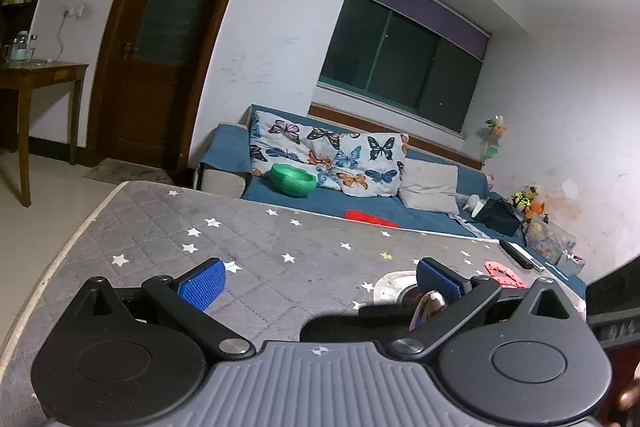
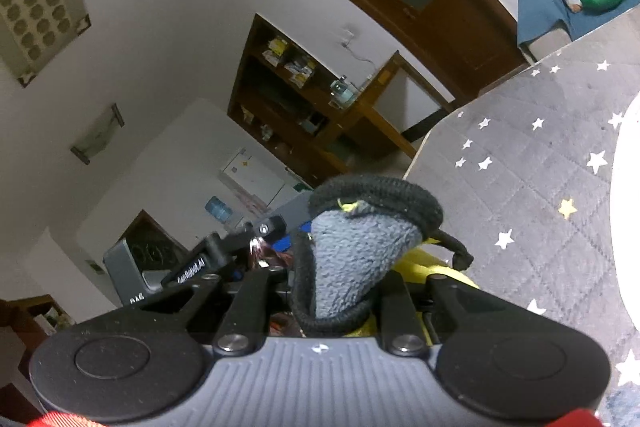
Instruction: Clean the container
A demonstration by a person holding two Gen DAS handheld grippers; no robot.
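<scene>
My left gripper [image 1: 320, 283] hangs open over the grey star-patterned table cover [image 1: 248, 239], with nothing between its blue pads [image 1: 202, 285]. A white round container [image 1: 390, 287] sits on the cover just behind the right pad, partly hidden by it; something shiny [image 1: 428, 307] pokes up beside it. In the right wrist view my right gripper [image 2: 340, 267] is shut on a grey fleece cloth [image 2: 356, 259] with black trim and a yellow part [image 2: 432, 267]. The cloth hides the fingertips. A white curved edge, perhaps the container [image 2: 626, 207], fills the far right.
A pink flat item [image 1: 504, 273] and a black remote [image 1: 520, 253] lie on the cover's right side. Behind the table stands a blue sofa [image 1: 360, 203] with a green bowl [image 1: 292, 179]. A wooden side table [image 1: 40, 75] stands left. The other gripper [image 2: 224, 251] shows in the right wrist view.
</scene>
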